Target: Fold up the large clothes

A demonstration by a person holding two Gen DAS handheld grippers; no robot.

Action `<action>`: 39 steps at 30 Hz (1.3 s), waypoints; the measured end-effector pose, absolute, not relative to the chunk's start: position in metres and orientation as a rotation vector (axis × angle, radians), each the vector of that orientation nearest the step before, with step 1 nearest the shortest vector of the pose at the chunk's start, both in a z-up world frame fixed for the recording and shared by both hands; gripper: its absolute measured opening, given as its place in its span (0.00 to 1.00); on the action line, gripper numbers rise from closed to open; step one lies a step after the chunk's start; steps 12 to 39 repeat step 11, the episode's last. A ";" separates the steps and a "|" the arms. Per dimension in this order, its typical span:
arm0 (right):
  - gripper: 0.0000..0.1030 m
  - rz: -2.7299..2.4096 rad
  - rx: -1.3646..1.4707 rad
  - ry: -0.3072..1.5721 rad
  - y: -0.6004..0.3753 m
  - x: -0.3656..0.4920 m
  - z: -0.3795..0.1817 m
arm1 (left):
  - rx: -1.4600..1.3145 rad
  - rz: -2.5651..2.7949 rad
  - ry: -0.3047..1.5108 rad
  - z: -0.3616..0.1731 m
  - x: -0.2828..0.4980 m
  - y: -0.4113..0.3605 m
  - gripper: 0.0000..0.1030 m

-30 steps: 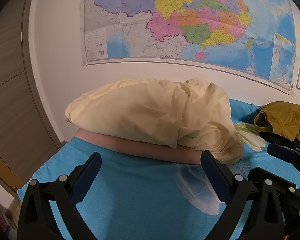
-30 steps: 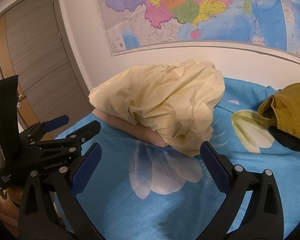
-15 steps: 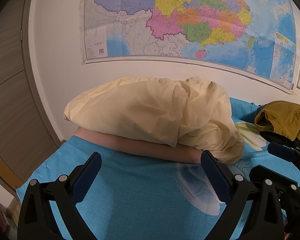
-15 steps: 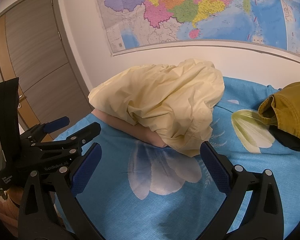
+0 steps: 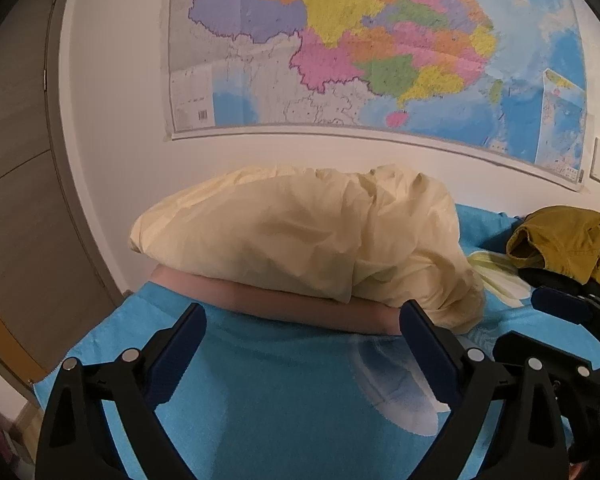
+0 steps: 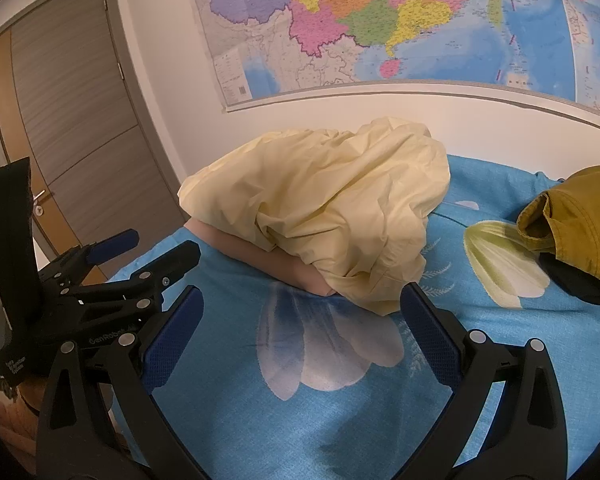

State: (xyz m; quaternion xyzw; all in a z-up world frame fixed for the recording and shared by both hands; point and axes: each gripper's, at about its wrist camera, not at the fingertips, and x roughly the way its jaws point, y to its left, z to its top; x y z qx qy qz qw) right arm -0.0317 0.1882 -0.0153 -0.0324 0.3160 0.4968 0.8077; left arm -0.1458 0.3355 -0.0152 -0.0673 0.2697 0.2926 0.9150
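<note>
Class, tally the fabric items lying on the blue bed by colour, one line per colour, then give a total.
Pale yellow: 1, the crumpled cloth
Pink: 1, the pillow under it
Mustard: 1, the garment
Black: 1, the item beneath the mustard garment
Total: 4

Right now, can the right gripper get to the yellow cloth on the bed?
Probably yes. The right gripper is open and points at the yellow cloth, with only bare blue bedsheet between them. The left gripper sits off to the side, not in the way.
</note>
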 end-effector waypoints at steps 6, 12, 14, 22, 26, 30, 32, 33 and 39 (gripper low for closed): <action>0.94 1.040 -0.057 0.676 0.178 -0.028 -0.014 | -0.153 0.558 0.593 -0.019 -0.139 0.329 0.93; 0.94 0.976 -0.037 0.671 0.150 -0.023 -0.014 | -0.181 0.457 0.634 -0.026 -0.122 0.314 0.93; 0.94 0.976 -0.037 0.671 0.150 -0.023 -0.014 | -0.181 0.457 0.634 -0.026 -0.122 0.314 0.93; 0.94 0.976 -0.037 0.671 0.150 -0.023 -0.014 | -0.181 0.457 0.634 -0.026 -0.122 0.314 0.93; 0.94 0.976 -0.037 0.671 0.150 -0.023 -0.014 | -0.181 0.457 0.634 -0.026 -0.122 0.314 0.93; 0.94 0.976 -0.037 0.671 0.150 -0.023 -0.014 | -0.181 0.457 0.634 -0.026 -0.122 0.314 0.93; 0.94 0.976 -0.037 0.671 0.150 -0.023 -0.014 | -0.181 0.457 0.634 -0.026 -0.122 0.314 0.93; 0.94 0.976 -0.037 0.671 0.150 -0.023 -0.014 | -0.181 0.457 0.634 -0.026 -0.122 0.314 0.93; 0.94 0.976 -0.037 0.671 0.150 -0.023 -0.014 | -0.181 0.457 0.634 -0.026 -0.122 0.314 0.93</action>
